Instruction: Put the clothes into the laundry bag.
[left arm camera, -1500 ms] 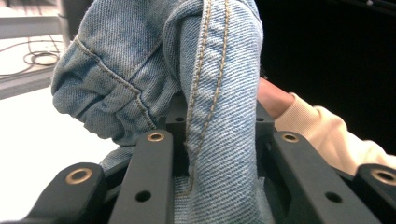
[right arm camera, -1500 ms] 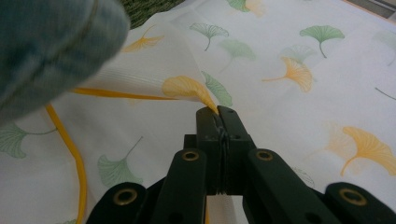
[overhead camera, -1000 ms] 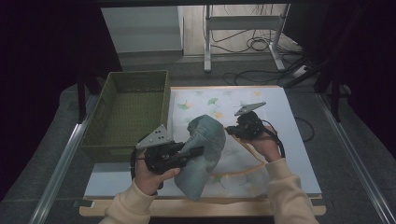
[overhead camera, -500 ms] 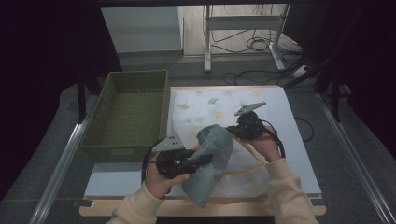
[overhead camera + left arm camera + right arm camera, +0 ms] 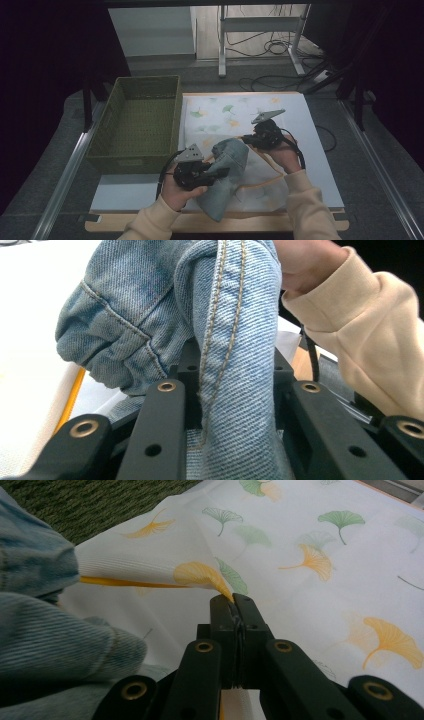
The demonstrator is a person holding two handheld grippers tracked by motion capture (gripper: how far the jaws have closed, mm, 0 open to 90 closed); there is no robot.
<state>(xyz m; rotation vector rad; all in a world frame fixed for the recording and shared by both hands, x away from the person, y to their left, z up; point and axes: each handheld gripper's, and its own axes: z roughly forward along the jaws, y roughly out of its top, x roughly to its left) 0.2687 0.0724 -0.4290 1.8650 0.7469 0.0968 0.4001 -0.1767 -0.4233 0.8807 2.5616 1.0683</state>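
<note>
Denim garment [image 5: 226,172] lies on leaf-print cloth [image 5: 225,112], beside green basket [image 5: 137,120].

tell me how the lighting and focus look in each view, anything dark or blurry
High view: dim, the room dark around the edges, only the white table and green basket lit. Left gripper view: bright, the denim stitching sharp, the sleeve softer. Right gripper view: the leaf-print cloth evenly lit, the near denim at the left blurred, the black jaws in shade.

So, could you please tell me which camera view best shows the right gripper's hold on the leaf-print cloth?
The right gripper view: the right gripper pinches a fold of the leaf-print cloth close up. The high view shows that grip small and distant; the left gripper view shows denim instead.
</note>
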